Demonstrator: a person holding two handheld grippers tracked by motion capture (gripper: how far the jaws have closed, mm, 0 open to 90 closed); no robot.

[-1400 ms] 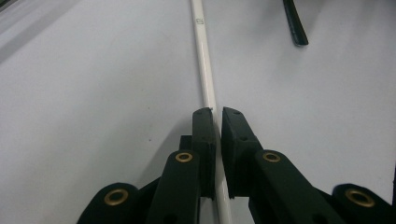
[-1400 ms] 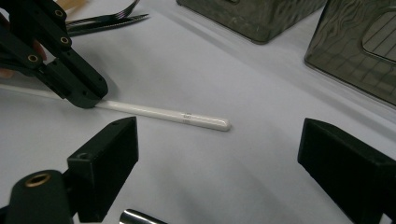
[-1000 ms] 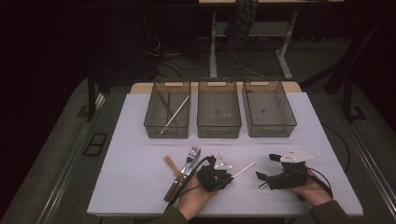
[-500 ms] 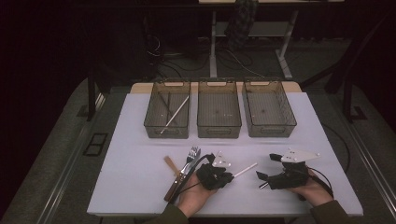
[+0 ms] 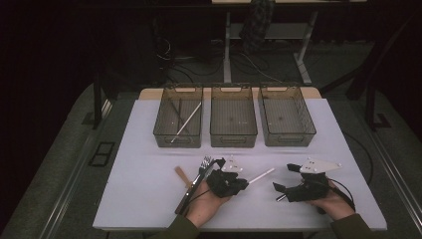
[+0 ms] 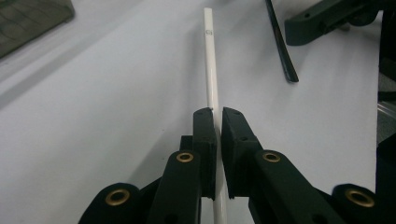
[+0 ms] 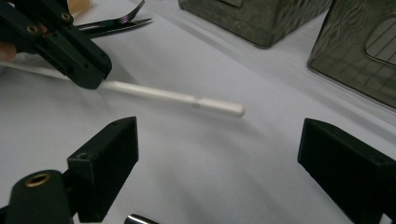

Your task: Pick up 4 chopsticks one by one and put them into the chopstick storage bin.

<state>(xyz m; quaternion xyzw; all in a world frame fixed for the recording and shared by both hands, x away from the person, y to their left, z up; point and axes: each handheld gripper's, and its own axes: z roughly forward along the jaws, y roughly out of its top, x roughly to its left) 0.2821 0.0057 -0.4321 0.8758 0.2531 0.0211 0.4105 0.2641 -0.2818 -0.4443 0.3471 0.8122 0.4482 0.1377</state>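
**White chopstick pinched in the left jaws, right jaws wide apart**

The left gripper [image 6: 216,114] is clamped on a white chopstick [image 6: 211,70], its two black jaws pressed against the stick from either side with only the stick's thickness between them. The chopstick is a slim, smooth, glossy white rod with a rounded far end and a small grey mark or band close to that end. It runs straight out ahead of the jaws along their own line, and a further stretch passes back between them towards the hand. In the high view the left gripper [image 5: 238,183] holds the white chopstick [image 5: 262,175] so that its free end points away to the right and slightly towards the bins, low over the white table [image 5: 139,199]; whether the tip touches the surface is hard to tell.

Just past that free end sits the right gripper [image 5: 281,191], jaws spread wide with nothing between them. On the other side of the left gripper lie a fork [image 5: 203,165] and a wooden piece [image 5: 181,175]. Well beyond the fingers stand three smoked bins [image 5: 234,139], the leftmost holding another white stick [image 5: 186,122].
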